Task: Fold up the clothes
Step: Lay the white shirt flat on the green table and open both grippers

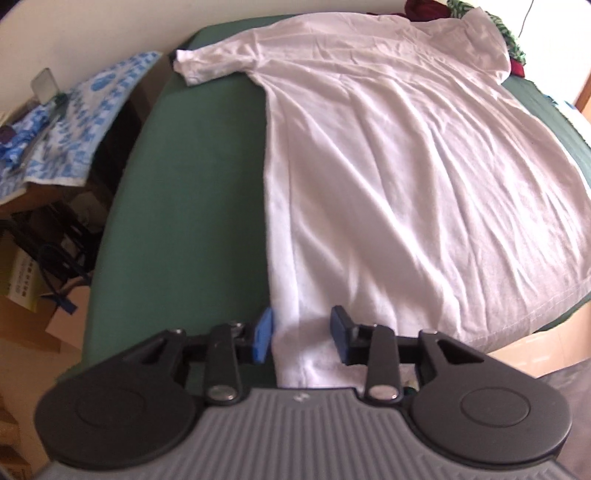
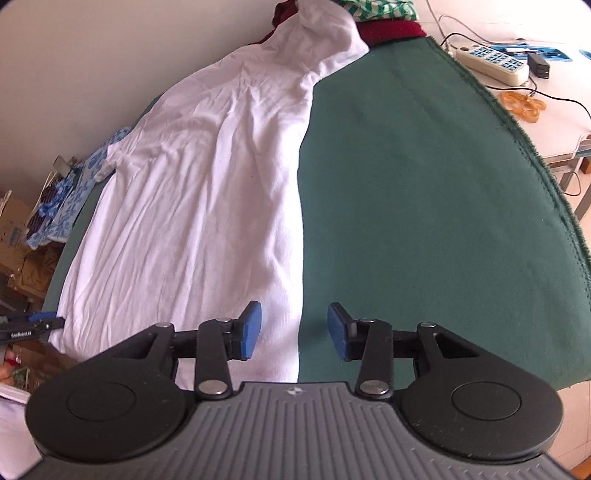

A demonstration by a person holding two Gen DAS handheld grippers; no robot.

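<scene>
Two grippers are at the near edge of a table covered with a green cloth (image 2: 424, 192), each with its jaws standing wide and nothing between them. A white shirt (image 1: 388, 166) lies spread flat on the cloth, wrinkled, hem toward the near edge and collar end toward the far wall. The left gripper (image 1: 302, 334) is over the shirt's near left hem corner: its left blue pad (image 1: 264, 334) sits at the shirt's side edge over green cloth, the right pad over white fabric; whether the pads touch the fabric cannot be told. The right gripper (image 2: 294, 330) straddles the shirt's right side edge near the hem, left pad over white fabric, right pad over bare cloth. One short sleeve (image 1: 207, 62) is laid out to the left on the cloth. The opposite shoulder and sleeve rise onto a heap of other clothes (image 2: 384, 16) at the far end, dark red and green-and-white striped. In the right wrist view, part of the left gripper shows at the shirt's far hem corner. Beyond the cloth's right edge, a power strip (image 2: 491, 61) with cables and orange-handled scissors (image 2: 522, 103) lie on a pale surface. To the left, a blue-and-white patterned fabric (image 1: 85, 110) covers a lower stand, with boxes below.
</scene>
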